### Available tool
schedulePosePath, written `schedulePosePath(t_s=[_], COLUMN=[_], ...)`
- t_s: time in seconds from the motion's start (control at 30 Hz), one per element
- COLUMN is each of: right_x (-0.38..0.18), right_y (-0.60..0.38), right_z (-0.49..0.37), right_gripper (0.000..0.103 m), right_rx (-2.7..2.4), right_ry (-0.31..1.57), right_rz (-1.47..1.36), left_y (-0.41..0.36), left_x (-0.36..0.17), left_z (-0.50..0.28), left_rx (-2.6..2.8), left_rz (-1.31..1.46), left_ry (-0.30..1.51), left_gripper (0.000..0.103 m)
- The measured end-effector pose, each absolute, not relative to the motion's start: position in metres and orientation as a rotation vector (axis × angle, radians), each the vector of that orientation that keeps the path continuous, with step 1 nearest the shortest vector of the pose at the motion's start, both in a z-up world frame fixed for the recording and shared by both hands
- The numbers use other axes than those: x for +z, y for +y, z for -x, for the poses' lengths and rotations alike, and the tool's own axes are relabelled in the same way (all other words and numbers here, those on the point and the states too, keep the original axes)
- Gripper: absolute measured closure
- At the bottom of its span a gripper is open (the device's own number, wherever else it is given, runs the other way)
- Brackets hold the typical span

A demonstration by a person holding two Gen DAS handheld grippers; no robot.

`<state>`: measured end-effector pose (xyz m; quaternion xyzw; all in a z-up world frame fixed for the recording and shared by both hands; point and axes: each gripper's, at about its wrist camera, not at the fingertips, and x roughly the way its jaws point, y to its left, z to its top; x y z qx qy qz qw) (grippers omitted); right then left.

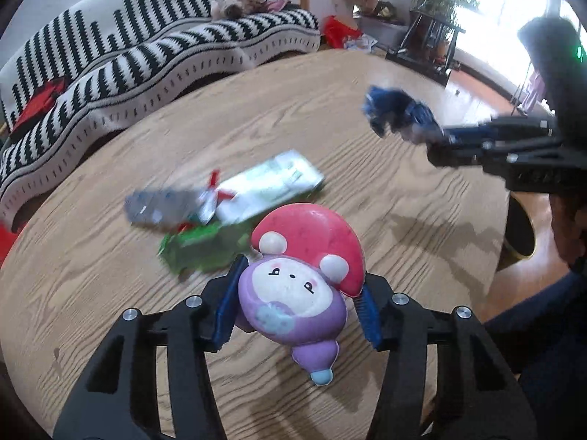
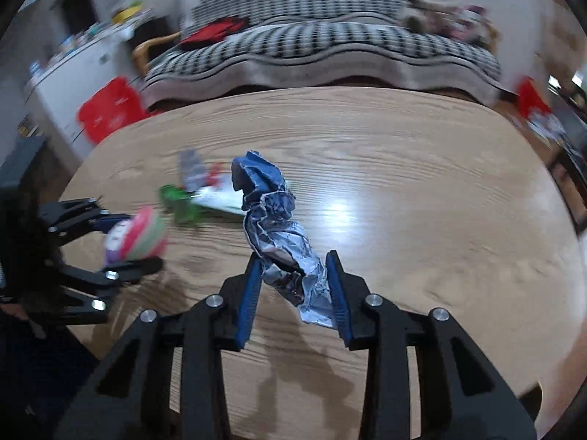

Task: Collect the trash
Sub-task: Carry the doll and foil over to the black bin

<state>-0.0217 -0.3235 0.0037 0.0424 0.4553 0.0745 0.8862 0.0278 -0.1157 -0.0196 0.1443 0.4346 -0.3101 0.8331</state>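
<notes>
Blue crumpled wrapper [image 2: 279, 227] in right tongs [image 2: 297, 289]; mushroom toy [image 1: 301, 278] in left tongs [image 1: 299, 304].

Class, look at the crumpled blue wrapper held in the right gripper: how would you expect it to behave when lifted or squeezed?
The blue wrapper is creased all over, so it is probably thin, light and easily crushed. It stands up from the right gripper unsupported, so the crumpling likely gives some stiffness. Its shiny surface may be slippery.

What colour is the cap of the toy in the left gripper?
Pinkish red, with pale round knobs; the toy shows best in the left wrist view.
</notes>
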Motion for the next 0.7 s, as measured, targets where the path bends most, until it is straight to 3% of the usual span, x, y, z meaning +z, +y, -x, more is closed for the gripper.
schedulePosePath(t_s=[0.7], right_x=[-0.013], right_y=[-0.623], right_z=[0.201], right_gripper=[0.067], right_rx=[-0.473], right_ry=[0.912], right_rz=[-0.517], left_y=[-0.372], left_x=[-0.019], left_z=[0.028], left_rx=[-0.93], left_rz=[-0.279], left_ry=[0.908], left_gripper=[0.05])
